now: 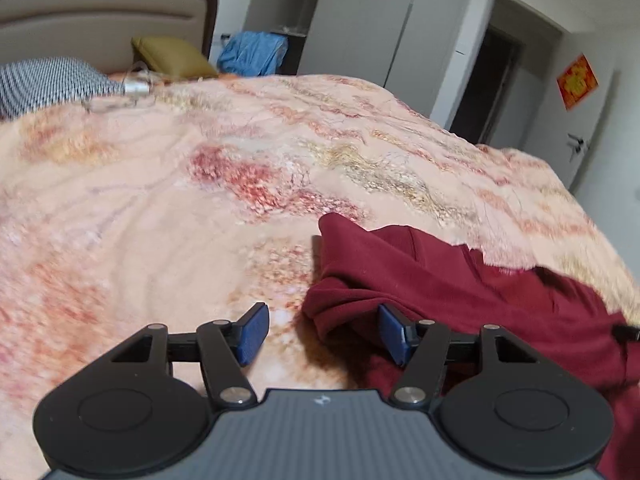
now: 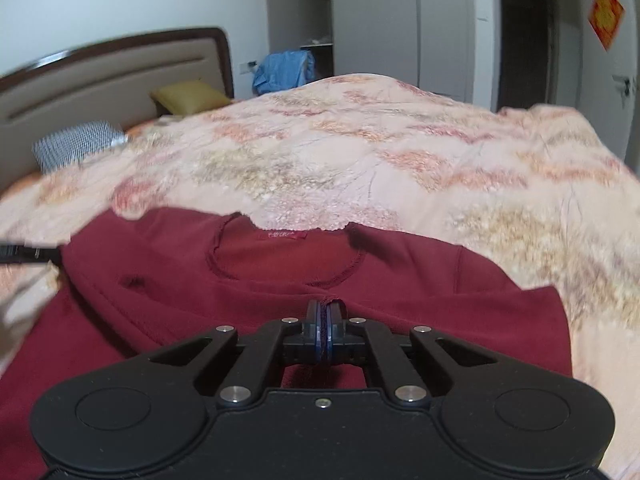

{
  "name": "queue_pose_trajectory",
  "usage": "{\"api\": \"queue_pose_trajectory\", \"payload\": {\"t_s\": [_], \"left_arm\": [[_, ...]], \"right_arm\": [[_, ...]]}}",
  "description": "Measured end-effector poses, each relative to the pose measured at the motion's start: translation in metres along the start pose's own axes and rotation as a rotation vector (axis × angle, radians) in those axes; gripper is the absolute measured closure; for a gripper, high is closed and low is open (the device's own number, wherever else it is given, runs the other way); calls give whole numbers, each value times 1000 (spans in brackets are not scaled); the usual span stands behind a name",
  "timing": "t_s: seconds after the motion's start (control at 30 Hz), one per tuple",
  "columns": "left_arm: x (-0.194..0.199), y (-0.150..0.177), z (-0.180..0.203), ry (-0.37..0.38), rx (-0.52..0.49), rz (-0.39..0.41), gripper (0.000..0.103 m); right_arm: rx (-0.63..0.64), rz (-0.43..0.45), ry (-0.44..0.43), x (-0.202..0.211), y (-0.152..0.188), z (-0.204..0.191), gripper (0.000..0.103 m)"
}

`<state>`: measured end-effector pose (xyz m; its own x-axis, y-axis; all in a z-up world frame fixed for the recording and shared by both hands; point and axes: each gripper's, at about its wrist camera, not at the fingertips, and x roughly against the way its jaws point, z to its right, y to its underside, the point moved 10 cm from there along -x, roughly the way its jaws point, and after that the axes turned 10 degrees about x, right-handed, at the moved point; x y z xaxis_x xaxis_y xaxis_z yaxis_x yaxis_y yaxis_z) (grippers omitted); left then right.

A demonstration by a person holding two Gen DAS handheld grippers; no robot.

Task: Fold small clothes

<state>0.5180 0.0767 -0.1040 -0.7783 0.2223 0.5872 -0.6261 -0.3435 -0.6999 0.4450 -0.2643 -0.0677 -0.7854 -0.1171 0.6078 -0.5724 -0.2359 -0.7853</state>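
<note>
A dark red shirt (image 2: 280, 280) lies on the floral bedspread (image 2: 400, 152), its round neckline and label facing up. My right gripper (image 2: 325, 320) is shut on a fold of the red shirt's near edge. In the left wrist view the red shirt (image 1: 460, 280) lies bunched at the lower right. My left gripper (image 1: 320, 332) is open, its blue pads apart; the right pad rests against the shirt's crumpled left edge and the left pad is over bare bedspread (image 1: 160, 200). The left gripper's tip shows at the left edge of the right wrist view (image 2: 24, 254).
A headboard (image 1: 80, 20), a patterned pillow (image 1: 48, 80) and a yellow pillow (image 1: 172, 56) are at the far end of the bed. A blue garment (image 1: 252, 52) hangs beyond. Wardrobe and doorway (image 1: 492, 80) stand at the right.
</note>
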Motion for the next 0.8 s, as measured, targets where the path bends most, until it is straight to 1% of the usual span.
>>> {"api": "queue_pose_trajectory", "payload": {"t_s": [0.07, 0.13, 0.17, 0.23, 0.27, 0.33, 0.4, 0.43, 0.47, 0.5, 0.53, 0.57, 0.6, 0.63, 0.7, 0.77, 0.8], "left_arm": [[-6, 2, -3, 10, 63, -16, 37], [-5, 2, -5, 47, 120, -7, 37], [-4, 1, -5, 64, 131, 0, 37], [-1, 0, -4, 71, 123, 10, 37], [-1, 0, -4, 69, 114, 10, 37], [-2, -1, -3, 61, 104, 6, 36], [-2, -2, -4, 65, 119, 8, 33], [-1, -2, -4, 68, 128, 10, 31], [0, -3, -5, 70, 134, 11, 29], [1, -3, -6, 74, 137, 8, 25], [1, -4, -6, 85, 132, 6, 20], [2, -5, -6, 97, 120, 8, 18], [3, -7, -7, 104, 110, 15, 18], [3, -8, -7, 108, 109, 19, 17], [-1, -11, -10, 121, 129, 10, 17], [-6, -12, -11, 126, 152, -1, 19], [-8, -12, -11, 130, 160, -5, 23]], "right_arm": [[57, 1, 26, 1, -1, -2, 102], [100, 80, 61, 16, -12, -3, 102], [133, 114, 80, 23, -20, -4, 102], [190, 157, 107, 34, -33, -6, 102], [200, 158, 106, 34, -37, -6, 102], [199, 127, 95, 28, -36, -5, 101], [202, 48, 60, 14, -23, -7, 98], [203, 8, 39, 8, -16, -9, 91], [203, -8, 31, 6, -11, -10, 84], [209, -10, 25, 6, -10, -12, 79], [219, -1, 21, 8, -11, -15, 66], [228, 15, 18, 10, -14, -17, 50], [231, 32, 14, 11, -20, -19, 44], [226, 47, 4, 9, -28, -21, 40], [203, 67, -38, 0, -48, -29, 40], [165, 82, -111, -16, -74, -43, 38], [142, 90, -159, -26, -86, -52, 38]]}}
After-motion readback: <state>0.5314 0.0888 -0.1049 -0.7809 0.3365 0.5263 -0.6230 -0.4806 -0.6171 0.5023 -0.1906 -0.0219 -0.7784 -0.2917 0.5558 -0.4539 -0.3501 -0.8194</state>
